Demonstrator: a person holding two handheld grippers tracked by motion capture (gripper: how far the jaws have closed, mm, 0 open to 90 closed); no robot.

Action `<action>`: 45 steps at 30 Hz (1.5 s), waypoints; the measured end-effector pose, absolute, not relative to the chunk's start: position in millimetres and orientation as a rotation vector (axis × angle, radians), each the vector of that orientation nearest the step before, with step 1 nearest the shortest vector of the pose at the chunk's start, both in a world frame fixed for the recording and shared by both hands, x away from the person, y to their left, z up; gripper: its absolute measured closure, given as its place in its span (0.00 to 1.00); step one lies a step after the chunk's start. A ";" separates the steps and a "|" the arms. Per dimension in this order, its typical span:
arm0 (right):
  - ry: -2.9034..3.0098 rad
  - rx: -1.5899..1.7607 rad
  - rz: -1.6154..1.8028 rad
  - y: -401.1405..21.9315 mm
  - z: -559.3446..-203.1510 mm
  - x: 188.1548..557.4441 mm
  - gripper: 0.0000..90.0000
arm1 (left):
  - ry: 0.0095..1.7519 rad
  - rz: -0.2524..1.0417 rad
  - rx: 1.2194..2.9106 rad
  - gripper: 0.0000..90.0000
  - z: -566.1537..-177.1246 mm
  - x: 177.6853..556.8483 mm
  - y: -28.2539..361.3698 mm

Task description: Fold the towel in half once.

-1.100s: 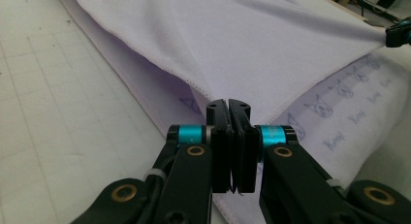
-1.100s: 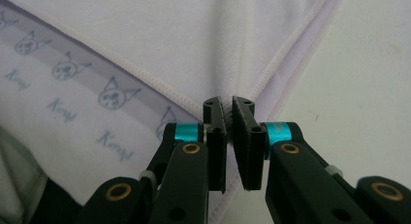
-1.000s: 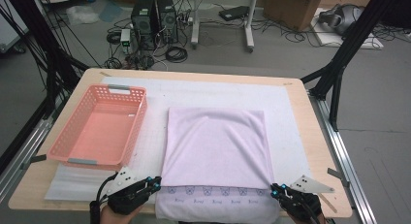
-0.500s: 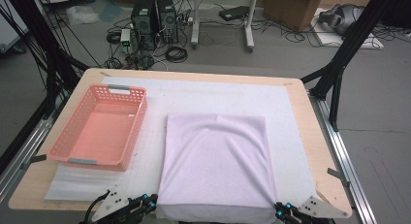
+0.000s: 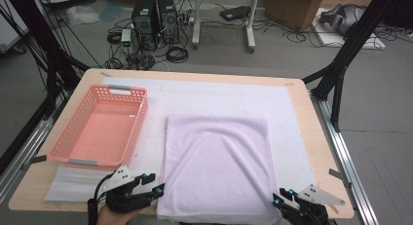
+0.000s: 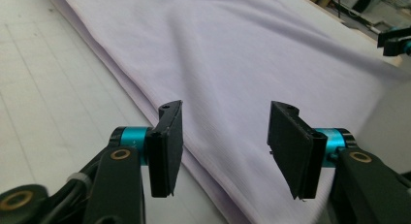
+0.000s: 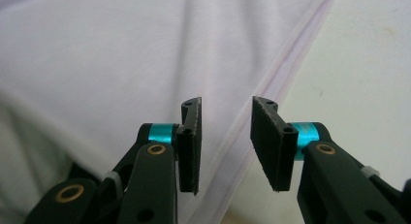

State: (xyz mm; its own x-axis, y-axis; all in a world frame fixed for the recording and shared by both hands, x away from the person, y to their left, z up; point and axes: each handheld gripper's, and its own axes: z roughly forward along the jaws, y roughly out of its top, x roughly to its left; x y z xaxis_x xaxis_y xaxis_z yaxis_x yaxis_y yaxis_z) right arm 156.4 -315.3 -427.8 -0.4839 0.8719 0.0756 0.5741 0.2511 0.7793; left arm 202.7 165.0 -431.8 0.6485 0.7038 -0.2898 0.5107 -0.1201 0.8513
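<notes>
Grey floor strewn with cables and computer towers [image 5: 155, 18] lies beyond my wooden table [image 5: 319, 152], which carries a white mat [image 5: 287, 113].

At the near left corner my left hand [image 5: 113, 216] comes in from the bottom edge, holding my left gripper [image 5: 157, 185] low and roughly level, jaws aimed toward the left edge of the lilac cloth [image 5: 219, 169]. Its jaws have just been opening; they now stand well apart with nothing pinched between them, the cloth's folded edge lying below and beyond the pads [image 6: 167, 146].

Farther back on the left sits the pink basket [image 5: 100, 127], upright on the mat beside the cloth, with nothing visible inside it.

Across the middle, the cloth lies flat and folded into a rectangle, soft creases fanning across it, its near edge at the table's front.

At the near right corner my right gripper [image 5: 281, 198] rests low by the cloth's right corner. Its jaws have also just been opening; they stand moderately apart, astride the cloth's right hem [image 7: 271, 86], pressing on nothing.
</notes>
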 end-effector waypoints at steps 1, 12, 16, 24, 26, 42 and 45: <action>2.151 1.329 1.087 -314.4 -429.3 164.3 0.71 | 0.977 0.227 1.786 0.55 -432.2 209.6 162.8; 2.144 1.353 1.004 -292.2 -441.3 227.0 0.65 | 0.979 0.271 1.887 0.57 -445.2 250.2 125.5; 2.158 1.347 0.979 -287.5 -445.1 234.9 0.77 | 0.945 0.295 1.977 0.64 -451.7 251.5 111.7; 2.168 1.328 0.999 -290.0 -443.5 233.5 0.96 | 0.953 0.335 1.988 0.96 -448.2 246.8 109.9; 2.163 1.338 1.014 -292.1 -440.9 230.3 0.96 | 0.947 0.320 1.961 0.96 -445.5 244.7 113.1; 2.231 1.278 1.023 -301.8 -421.9 192.6 0.97 | 0.870 0.214 1.930 0.95 -430.8 211.9 134.5; 2.266 1.277 1.004 -302.3 -422.6 185.7 0.96 | 0.863 0.204 1.943 0.93 -432.3 209.3 135.5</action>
